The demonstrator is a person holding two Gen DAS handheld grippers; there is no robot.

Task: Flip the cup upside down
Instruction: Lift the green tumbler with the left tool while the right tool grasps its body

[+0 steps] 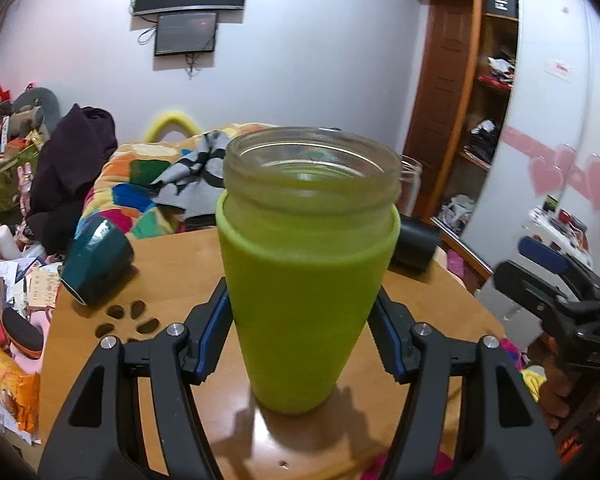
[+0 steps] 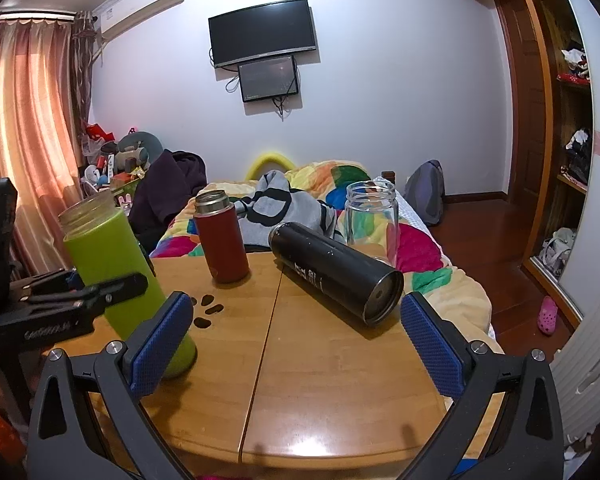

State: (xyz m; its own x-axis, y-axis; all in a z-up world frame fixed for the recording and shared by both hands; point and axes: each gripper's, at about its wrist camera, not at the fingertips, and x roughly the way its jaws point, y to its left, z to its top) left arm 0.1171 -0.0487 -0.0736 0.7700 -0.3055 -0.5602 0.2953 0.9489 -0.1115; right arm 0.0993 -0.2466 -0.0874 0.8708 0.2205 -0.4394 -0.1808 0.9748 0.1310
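Observation:
The cup is a glass tumbler with a lime-green sleeve. It stands upright, mouth up, on the round wooden table. My left gripper is shut on the green cup, with a blue pad pressed on each side of its lower half. The cup also shows at the left of the right wrist view, with the left gripper clamped around it. My right gripper is open and empty, low over the table's near side.
On the table a red flask stands upright, a black flask lies on its side and a clear glass jar stands at the far edge. A teal cup lies tipped at the left. A bed lies beyond.

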